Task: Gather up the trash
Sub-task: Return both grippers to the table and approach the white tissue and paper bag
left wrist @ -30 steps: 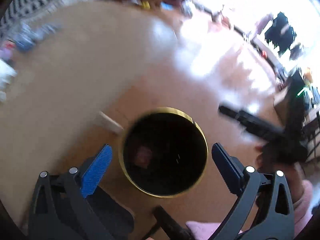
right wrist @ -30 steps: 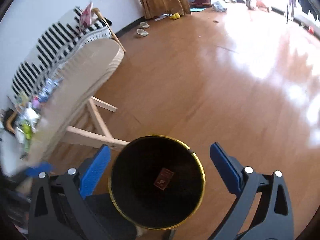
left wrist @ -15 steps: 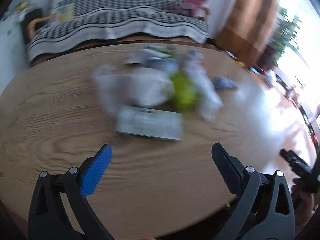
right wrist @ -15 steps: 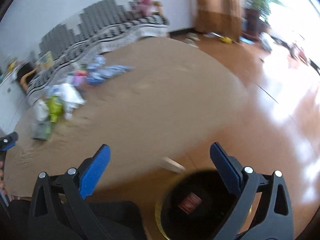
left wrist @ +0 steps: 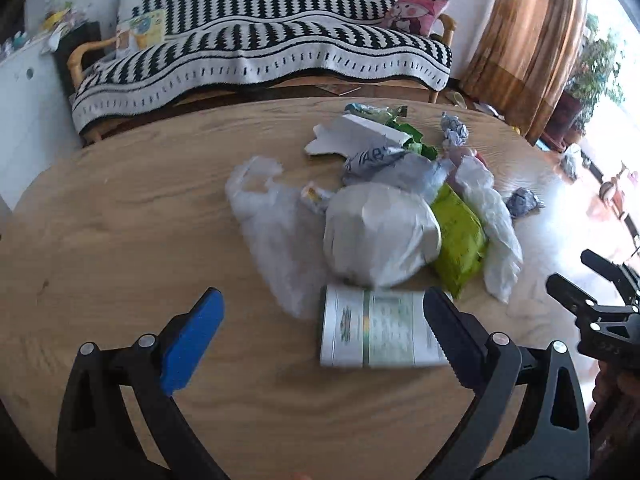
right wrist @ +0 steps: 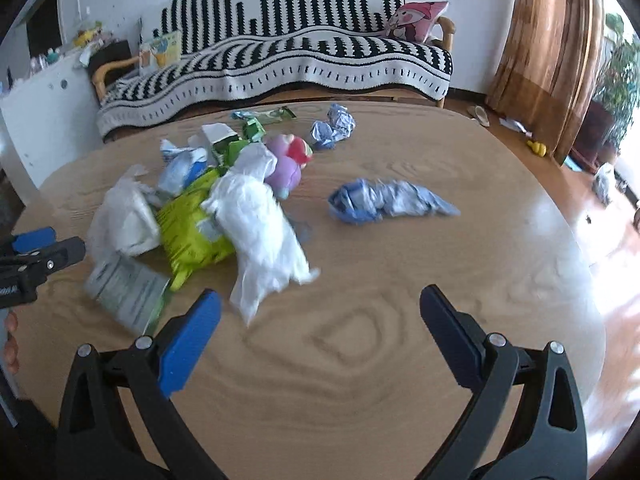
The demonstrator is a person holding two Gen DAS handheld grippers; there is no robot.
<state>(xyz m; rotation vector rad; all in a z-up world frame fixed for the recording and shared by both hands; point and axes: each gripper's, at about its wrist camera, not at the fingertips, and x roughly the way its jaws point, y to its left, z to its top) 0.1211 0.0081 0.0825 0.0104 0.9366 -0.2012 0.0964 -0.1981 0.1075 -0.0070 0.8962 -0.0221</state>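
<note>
Both grippers hang empty, jaws apart, near the table's (right wrist: 400, 380) front edge; the left gripper (left wrist: 320, 312) need only close on the leaflet (left wrist: 376, 328); the right gripper (right wrist: 320, 308) faces the white bag (right wrist: 260, 220).

Behind the round wooden table (right wrist: 400, 360) we see a sofa (right wrist: 304, 60) draped in a black-and-white striped throw, 1 pink cushion (right wrist: 416, 20) at its right end, brown curtains (right wrist: 552, 60) farther right.
</note>
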